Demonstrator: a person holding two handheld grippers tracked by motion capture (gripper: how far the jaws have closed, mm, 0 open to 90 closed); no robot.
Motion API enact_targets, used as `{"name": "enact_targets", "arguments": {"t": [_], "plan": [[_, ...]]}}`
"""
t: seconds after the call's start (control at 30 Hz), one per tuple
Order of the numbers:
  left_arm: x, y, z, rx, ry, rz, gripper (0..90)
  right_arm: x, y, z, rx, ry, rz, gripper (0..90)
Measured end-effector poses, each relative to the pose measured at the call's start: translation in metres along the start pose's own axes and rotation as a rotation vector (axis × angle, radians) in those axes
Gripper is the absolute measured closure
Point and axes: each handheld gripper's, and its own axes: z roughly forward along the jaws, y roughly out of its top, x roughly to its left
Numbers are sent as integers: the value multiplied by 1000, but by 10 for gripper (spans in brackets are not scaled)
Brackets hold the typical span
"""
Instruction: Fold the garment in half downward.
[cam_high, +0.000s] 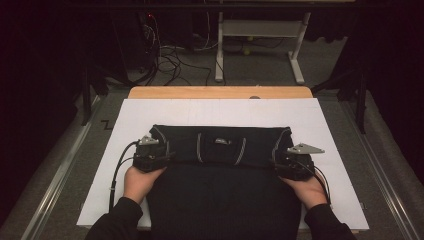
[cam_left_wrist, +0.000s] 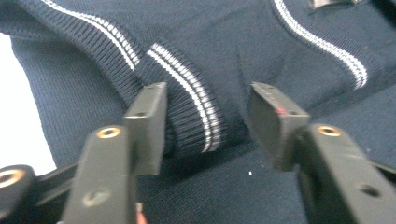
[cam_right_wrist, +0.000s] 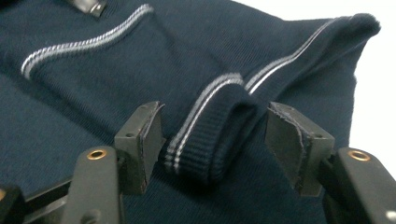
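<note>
A dark navy knit sweater (cam_high: 220, 175) with white-striped trim lies folded on a white sheet (cam_high: 330, 125). My left gripper (cam_high: 167, 157) sits at the garment's left edge and my right gripper (cam_high: 277, 162) at its right edge, each held in a hand. In the left gripper view the open left gripper (cam_left_wrist: 205, 121) straddles a ribbed, striped cuff (cam_left_wrist: 196, 102), with a gap on the right side. In the right gripper view the right gripper (cam_right_wrist: 215, 140) also stands open around a folded striped cuff (cam_right_wrist: 205, 154), its right pad apart from the cloth.
The sheet covers a wooden table (cam_high: 220, 92). Behind it on the floor are a white desk frame (cam_high: 297, 60) and tangled cables (cam_high: 170, 60). Metal rails (cam_high: 55, 175) run along both sides of the table.
</note>
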Motion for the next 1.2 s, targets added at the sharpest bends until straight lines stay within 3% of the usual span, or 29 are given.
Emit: {"name": "enact_targets", "arguments": {"t": [0.17,0.37,0.83,1.2], "plan": [[0,-5,2,-4,11,2,570,4,-4,2,16,38,-13,503],[-6,-5,-2,-22,9,35,684,12,-5,-1,-10,29,-68,762],[-23,-10,-36,-130,-15,86,697,14,-9,-27,-135,28,-98,781],[-40,-31,-57,-137,-60,116,697,13,-24,-49,-157,32,-91,781]]}}
